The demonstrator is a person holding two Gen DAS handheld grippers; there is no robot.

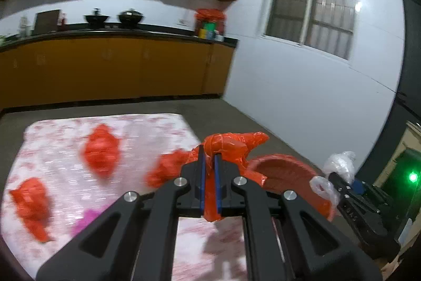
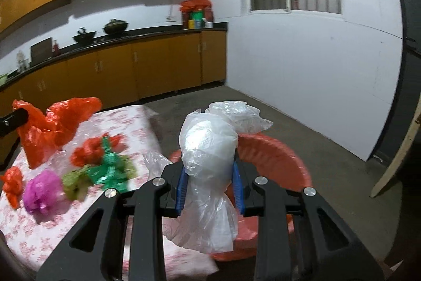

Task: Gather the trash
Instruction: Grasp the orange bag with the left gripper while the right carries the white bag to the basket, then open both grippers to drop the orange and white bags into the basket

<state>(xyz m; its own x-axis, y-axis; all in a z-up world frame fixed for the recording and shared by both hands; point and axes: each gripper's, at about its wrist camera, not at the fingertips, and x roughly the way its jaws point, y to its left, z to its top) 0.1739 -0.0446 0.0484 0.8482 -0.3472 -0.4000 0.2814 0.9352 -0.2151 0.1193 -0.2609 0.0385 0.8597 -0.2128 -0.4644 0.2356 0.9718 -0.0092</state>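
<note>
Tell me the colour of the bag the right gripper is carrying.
Clear, whitish plastic bag, pinched in the right gripper; the right wrist view shows it best.

We see the right gripper (image 2: 210, 175) clamped on a bundle of clear plastic bag (image 2: 210, 149), its blue pads pressing either side; behind it sits a red basin (image 2: 276, 154) on the floor beside the table (image 2: 39, 236); at far left the left gripper (image 2: 11, 120) holds an orange bag (image 2: 50, 131) above the floral cloth; on the cloth lie an orange wad (image 2: 11, 185), a magenta wad (image 2: 43, 191), a green wrapper (image 2: 110, 170) and a red scrap (image 2: 86, 152), blurred.
</note>
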